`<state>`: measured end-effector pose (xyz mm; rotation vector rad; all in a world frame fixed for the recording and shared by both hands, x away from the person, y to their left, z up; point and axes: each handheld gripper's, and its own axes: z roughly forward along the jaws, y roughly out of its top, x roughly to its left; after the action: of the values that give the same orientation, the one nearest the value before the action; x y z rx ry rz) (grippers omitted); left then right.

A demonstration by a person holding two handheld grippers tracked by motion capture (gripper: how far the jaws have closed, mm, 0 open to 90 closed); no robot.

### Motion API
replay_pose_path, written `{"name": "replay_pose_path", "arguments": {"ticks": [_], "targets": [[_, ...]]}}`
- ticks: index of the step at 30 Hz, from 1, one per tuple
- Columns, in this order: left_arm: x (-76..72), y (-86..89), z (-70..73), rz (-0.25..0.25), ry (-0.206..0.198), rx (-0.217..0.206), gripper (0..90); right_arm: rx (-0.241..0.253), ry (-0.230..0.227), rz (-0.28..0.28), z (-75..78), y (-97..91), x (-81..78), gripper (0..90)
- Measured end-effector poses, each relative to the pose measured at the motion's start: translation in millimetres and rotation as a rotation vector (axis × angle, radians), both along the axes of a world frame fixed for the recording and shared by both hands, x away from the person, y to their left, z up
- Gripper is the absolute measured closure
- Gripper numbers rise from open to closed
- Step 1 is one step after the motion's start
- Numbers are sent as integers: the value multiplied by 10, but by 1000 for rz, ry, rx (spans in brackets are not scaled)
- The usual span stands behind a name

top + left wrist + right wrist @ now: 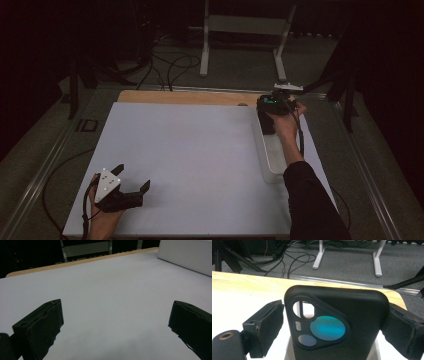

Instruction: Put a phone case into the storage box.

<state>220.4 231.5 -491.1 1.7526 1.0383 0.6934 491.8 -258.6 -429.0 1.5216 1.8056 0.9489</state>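
Note:
A black phone case [352, 305] with a three-cornered camera cutout stands upright between the jaws of my right gripper [335, 322]; both pads [270, 322] touch its sides. From above, that gripper [270, 112] holds the case [266, 125] at the far end of a long white tray [272, 162] on the right of the table. My left gripper [133, 176] rests near the front left corner of the white table top, its jaws wide apart. Nothing lies between them in the left gripper view [116, 315].
The white board [200, 150] covers a wooden table whose far edge [190, 96] shows. The white tray's wall [185, 255] rises at the right. Beyond the table are cables [170, 65] and a white stand's legs [245, 30] on the grey floor.

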Motion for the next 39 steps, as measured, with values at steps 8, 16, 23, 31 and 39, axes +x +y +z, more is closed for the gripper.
{"name": "replay_pose_path", "arguments": {"ticks": [8,16,23,31,39], "targets": [[2,2,-1,0,2,-1,2,8,-19,5,31,-38,2,85],[1,1,0,0,1,-2,2,4,-34,13,104,-53,-16,85],[1,1,2,0,1,-2,2,27,-13,41,109,-40,-84,85],[2,-2,3,3,3,-1,2,40,-15,124,153,10,-351,85],[2,-1,23,7,5,-11,2,53,-52,212,224,47,-691,86]]}}
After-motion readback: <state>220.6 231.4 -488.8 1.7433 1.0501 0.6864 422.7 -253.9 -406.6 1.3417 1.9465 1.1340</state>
